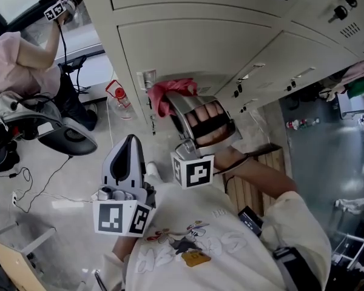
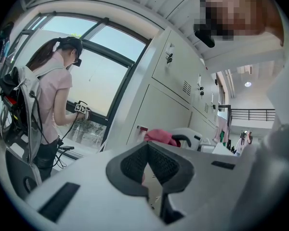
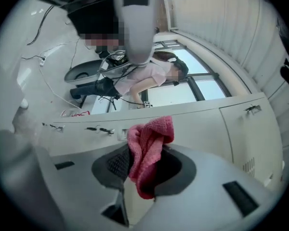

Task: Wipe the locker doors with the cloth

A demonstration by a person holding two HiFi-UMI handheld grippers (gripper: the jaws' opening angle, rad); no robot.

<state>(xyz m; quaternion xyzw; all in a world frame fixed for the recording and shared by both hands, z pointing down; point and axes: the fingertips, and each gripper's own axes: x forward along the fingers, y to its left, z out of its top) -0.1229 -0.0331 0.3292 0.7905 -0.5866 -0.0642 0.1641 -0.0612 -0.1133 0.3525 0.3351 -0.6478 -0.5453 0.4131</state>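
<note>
The beige locker doors (image 1: 194,47) fill the top of the head view. My right gripper (image 1: 177,102) is shut on a pink-red cloth (image 1: 170,91) and holds it against a door, beside the small latch plate (image 1: 147,79). In the right gripper view the cloth (image 3: 148,150) hangs bunched between the jaws, in front of the locker doors (image 3: 216,124). My left gripper (image 1: 131,141) is held lower and nearer to me, off the lockers, shut with nothing in it. Its view shows the closed pads (image 2: 135,165) and the cloth (image 2: 160,135) beyond.
Another person in a pink shirt (image 1: 18,62) stands at the left holding a gripper, near a dark office chair (image 1: 64,135). A red-capped bottle (image 1: 120,96) stands on the floor by the lockers. Cables (image 1: 30,190) trail over the floor. A wooden slatted bench (image 1: 262,174) lies at the right.
</note>
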